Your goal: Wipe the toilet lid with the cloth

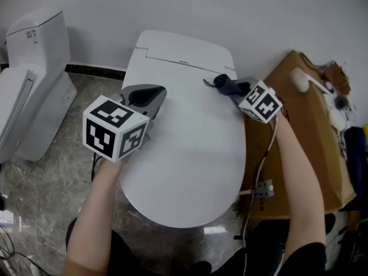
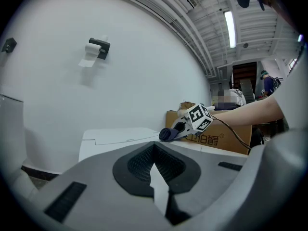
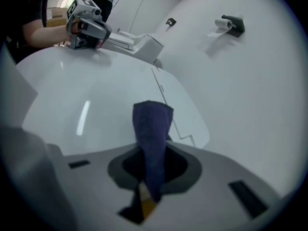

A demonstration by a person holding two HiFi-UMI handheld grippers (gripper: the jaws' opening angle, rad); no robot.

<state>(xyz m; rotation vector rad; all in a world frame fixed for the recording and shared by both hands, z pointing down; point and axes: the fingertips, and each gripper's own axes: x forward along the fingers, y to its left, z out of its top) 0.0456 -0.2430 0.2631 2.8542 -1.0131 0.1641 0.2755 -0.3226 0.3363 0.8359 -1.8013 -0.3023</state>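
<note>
Right gripper point(image 3: 144, 196): jaws clamped on a dark blue cloth point(image 3: 151, 138), whose free end sticks out past the tips. In the head view, it sits right of centre with the cloth on the upper right part of the white toilet lid point(image 1: 190, 154).
Left gripper point(image 2: 156, 189): jaws together, nothing between them; it is over the lid's upper left edge.
Cardboard box point(image 1: 305, 137): right edge.
Second toilet point(image 1: 34, 85): upper left.

Cardboard box point(image 2: 236, 139): dark Chinese characters, ® mark on side, partly covered. Second toilet's tank label point(image 1: 29, 34): unreadable.
</note>
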